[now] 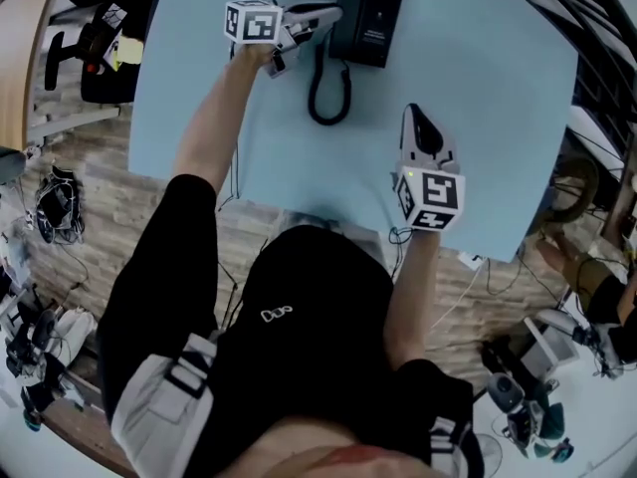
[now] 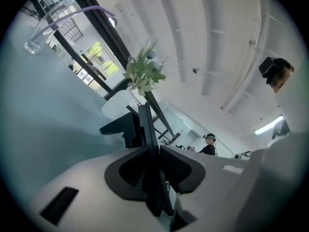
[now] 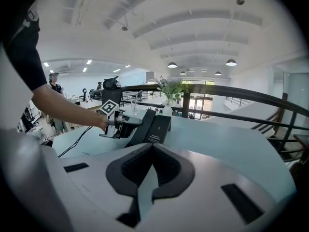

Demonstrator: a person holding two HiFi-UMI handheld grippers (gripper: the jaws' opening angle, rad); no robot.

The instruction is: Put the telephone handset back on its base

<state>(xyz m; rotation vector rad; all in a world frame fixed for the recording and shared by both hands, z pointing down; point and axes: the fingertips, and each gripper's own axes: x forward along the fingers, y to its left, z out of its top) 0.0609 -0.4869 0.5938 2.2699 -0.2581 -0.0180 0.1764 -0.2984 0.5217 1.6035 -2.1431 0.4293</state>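
The counter (image 1: 498,118) runs off the head view's top edge, as does the handset's (image 1: 350,8) far end. In the left gripper view the handset shows only edge-on, its lower end buried between the left hand-held gripper's (image 2: 155,154) pads. Print on the base (image 1: 378,18) is too small to read.

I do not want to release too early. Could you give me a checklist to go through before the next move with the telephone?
1. Left tongs grip the handset: ok, they are closed on a black part of it.
2. Handset seated in the base: cannot tell. It lies along the base's left side, but the seating is not visible.
3. Cord free: ok, its loop lies on the table in front of the base, clear of both tongs.
4. Right tongs out of the way: ok, they are closed, empty and well apart from the telephone.
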